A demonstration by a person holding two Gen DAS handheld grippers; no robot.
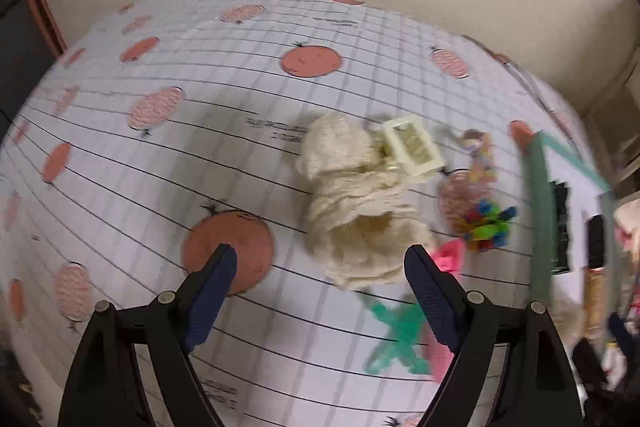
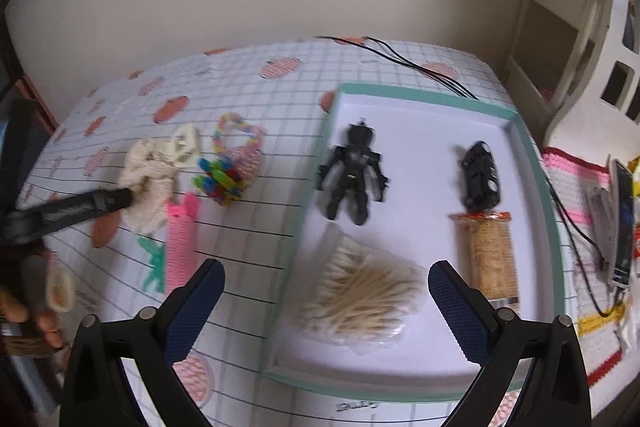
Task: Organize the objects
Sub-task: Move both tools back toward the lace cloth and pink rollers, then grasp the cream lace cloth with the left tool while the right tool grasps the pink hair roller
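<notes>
Two jaws of your left gripper (image 1: 320, 279) stand released before the cream knitted cloth (image 1: 356, 203) on the tablecloth (image 1: 160, 155); a pink comb (image 2: 180, 247) and colourful clips (image 1: 486, 223) crowd its right side. Your right gripper (image 2: 326, 291), also released, hangs over the tray (image 2: 536, 163).

Tablecloth-covered table (image 2: 256, 227), tray (image 2: 524, 143), scattered toys
</notes>
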